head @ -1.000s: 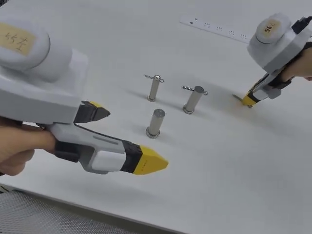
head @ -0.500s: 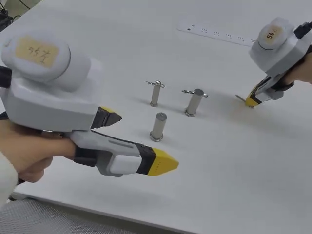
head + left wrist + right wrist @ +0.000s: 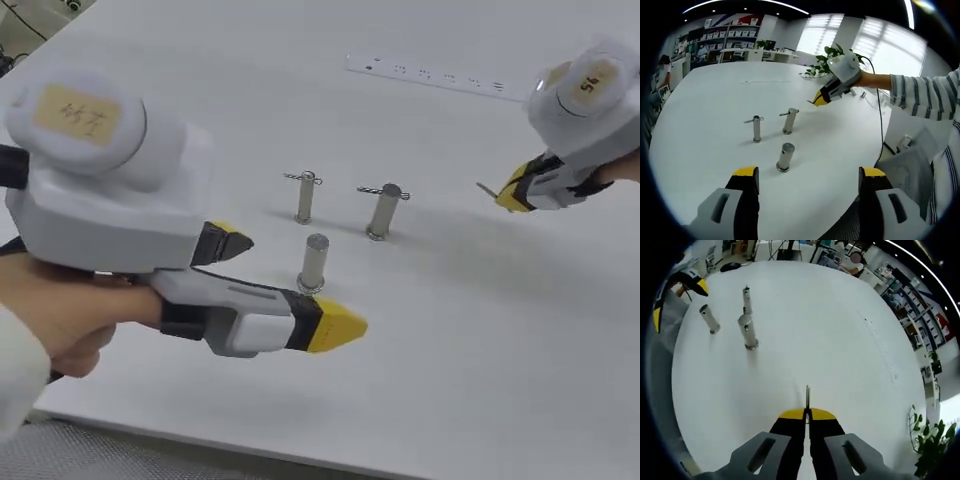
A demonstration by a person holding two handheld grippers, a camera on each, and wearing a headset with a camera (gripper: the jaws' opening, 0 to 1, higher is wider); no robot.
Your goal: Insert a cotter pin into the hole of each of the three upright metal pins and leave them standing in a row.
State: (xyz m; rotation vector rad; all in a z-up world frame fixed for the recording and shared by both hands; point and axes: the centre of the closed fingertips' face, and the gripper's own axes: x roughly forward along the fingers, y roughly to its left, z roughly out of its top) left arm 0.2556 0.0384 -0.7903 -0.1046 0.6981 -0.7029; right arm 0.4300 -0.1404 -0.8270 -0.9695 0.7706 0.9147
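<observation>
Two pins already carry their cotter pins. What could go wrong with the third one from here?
1. The right gripper pinches the thin cotter pin by one end; it may twist or slip when pressed at the hole.
2. The bare pin stands free, since the open left gripper is not gripping it; a sideways push could topple it, perhaps against the two fitted pins nearby.

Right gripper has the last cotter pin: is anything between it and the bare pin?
Nothing squarely. The right gripper, shut on the cotter pin, has an open line to the bare pin. The nearer fitted pin stands close beside that line; the right gripper view shows a gap between the two pins.
</observation>
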